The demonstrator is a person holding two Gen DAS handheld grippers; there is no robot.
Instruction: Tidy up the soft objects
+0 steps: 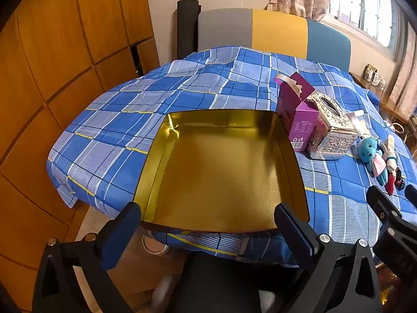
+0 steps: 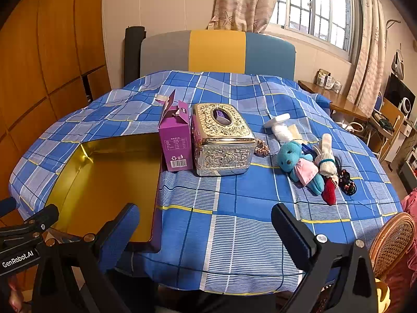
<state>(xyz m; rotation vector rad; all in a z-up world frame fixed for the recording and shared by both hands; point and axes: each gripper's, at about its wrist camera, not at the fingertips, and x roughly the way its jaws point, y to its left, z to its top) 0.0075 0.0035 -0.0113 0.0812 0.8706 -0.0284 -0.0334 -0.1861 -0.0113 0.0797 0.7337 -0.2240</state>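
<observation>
A shallow gold tin tray [image 1: 289,156] [image 2: 78,172] lies open and bare on the blue plaid tablecloth at the near left. To the right lie a blue teddy in a pink dress [image 2: 299,164] [image 1: 370,154], a white rabbit doll [image 2: 325,156] [image 1: 390,151] with red feet, and a black hair tie [image 2: 346,182]. My left gripper [image 1: 208,221] hovers open at the tray's near edge, holding nothing. My right gripper [image 2: 206,224] is open above the cloth in front of the toys, also with nothing in it.
A purple carton [image 2: 176,140] [image 1: 297,120] and an ornate silver tissue box [image 2: 221,140] [image 1: 331,127] stand between tray and toys. A brown scrunchie [image 2: 262,150] and white packets [image 2: 281,127] lie behind the toys. A wicker chair back [image 2: 391,240] is at the right edge.
</observation>
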